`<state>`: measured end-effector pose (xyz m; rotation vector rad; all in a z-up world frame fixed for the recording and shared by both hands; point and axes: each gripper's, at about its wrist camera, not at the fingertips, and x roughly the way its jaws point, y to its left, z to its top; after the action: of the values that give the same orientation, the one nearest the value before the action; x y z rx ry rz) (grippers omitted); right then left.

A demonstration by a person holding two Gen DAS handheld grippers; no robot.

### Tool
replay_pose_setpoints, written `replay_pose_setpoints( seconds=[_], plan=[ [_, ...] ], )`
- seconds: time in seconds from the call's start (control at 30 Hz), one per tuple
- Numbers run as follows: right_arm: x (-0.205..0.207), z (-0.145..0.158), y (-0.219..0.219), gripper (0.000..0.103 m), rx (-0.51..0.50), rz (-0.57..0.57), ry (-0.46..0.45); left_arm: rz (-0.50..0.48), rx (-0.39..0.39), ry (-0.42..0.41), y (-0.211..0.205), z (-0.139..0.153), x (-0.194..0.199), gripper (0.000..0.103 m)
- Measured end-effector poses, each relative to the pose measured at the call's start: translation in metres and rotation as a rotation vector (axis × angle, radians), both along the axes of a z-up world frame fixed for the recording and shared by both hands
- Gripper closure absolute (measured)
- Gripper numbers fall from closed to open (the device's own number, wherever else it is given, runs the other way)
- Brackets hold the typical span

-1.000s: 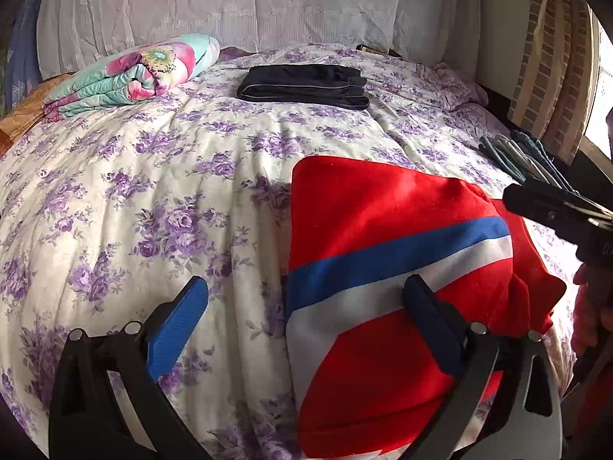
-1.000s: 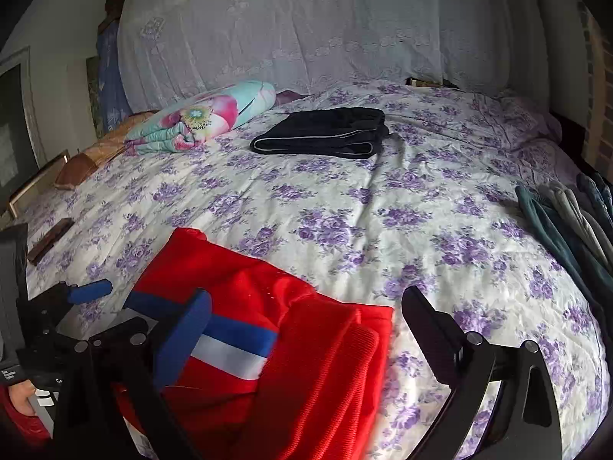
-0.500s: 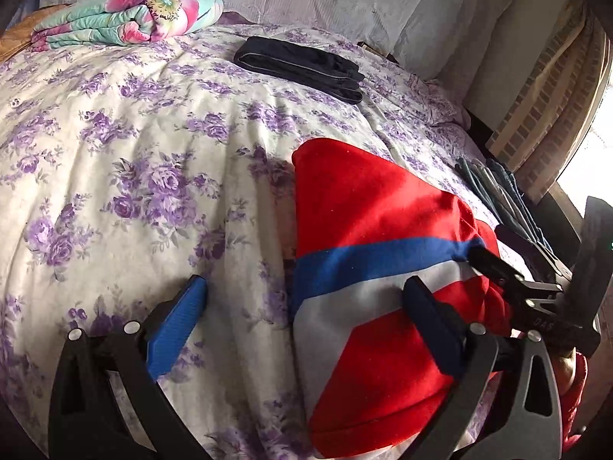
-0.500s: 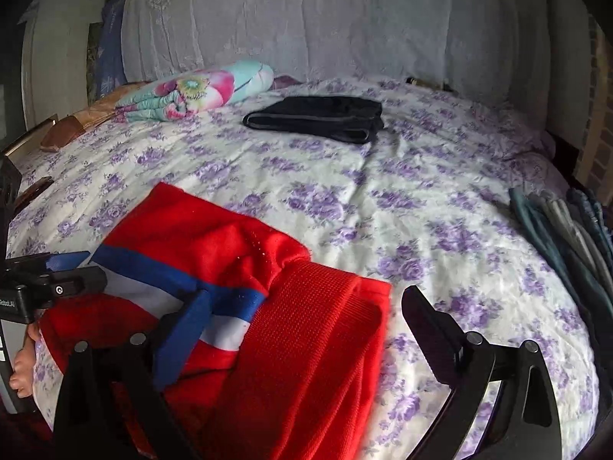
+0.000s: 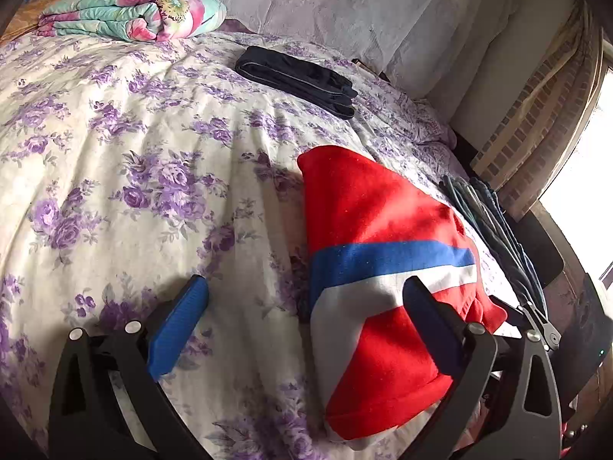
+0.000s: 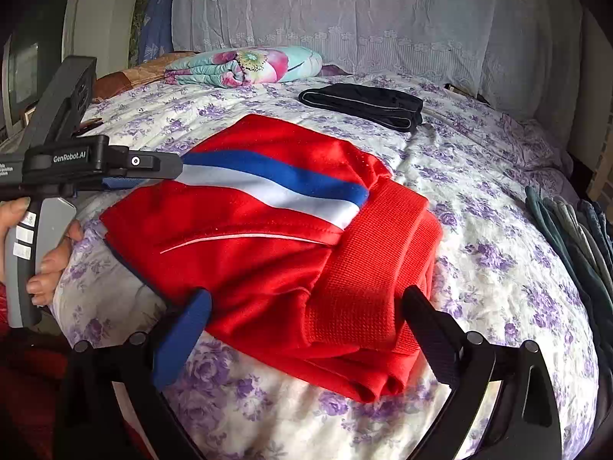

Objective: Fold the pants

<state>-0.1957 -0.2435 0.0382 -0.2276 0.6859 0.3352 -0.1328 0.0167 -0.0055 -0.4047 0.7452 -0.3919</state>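
On floral bed [image 6: 479,199], folded red pants [image 6: 268,253], both hand-held grippers open

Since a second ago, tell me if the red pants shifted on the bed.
Cannot tell. Both cameras moved, so the red pants only look displaced; against the folded black garment and the floral bedspread they show no clear shift.

A bedroom in a home is shown: most of both views is taken up by a bed [image 6: 479,199] spread with a cream cover printed with purple flowers, and pale lace-patterned pillows [image 6: 345,19] are propped along its head. A rolled flowery quilt [image 6: 249,65] and folded dark clothes [image 6: 364,107] are laid on the cover near the pillows, and more garments [image 6: 574,230] are draped at the bed's edge. A brick-patterned wall [image 5: 536,126] and a bright window [image 5: 586,211] are seen beside the bed.
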Motion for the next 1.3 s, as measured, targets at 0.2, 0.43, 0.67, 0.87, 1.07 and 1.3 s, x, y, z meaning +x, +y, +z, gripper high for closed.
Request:
replay_pose_setpoints(
  seconds=[0.2, 0.43, 0.67, 0.87, 1.07, 1.3],
  plan=[
    [0.029, 0.062, -0.001, 0.004, 0.17, -0.026, -0.115, 0.005, -0.022, -0.037, 0.006, -0.002, -0.011, 0.004],
    [0.109, 0.03, 0.047, 0.004, 0.18, 0.033, 0.125, -0.003, -0.009, -0.053, 0.006, -0.002, -0.016, 0.004],
    [0.103, 0.023, 0.037, 0.01, 0.253, 0.015, 0.151, -0.01, -0.049, -0.066, 0.011, -0.003, -0.018, 0.004],
    [0.068, 0.037, 0.002, 0.006, 0.147, -0.063, 0.049, -0.01, -0.065, -0.073, 0.012, -0.003, -0.018, 0.004],
    [0.073, -0.008, -0.015, 0.003, 0.135, -0.104, 0.131, -0.011, -0.062, -0.072, 0.012, -0.004, -0.018, 0.004],
    [0.047, 0.026, -0.028, 0.003, 0.17, -0.104, 0.038, -0.012, -0.058, -0.069, 0.012, -0.004, -0.017, 0.004]
  ],
)
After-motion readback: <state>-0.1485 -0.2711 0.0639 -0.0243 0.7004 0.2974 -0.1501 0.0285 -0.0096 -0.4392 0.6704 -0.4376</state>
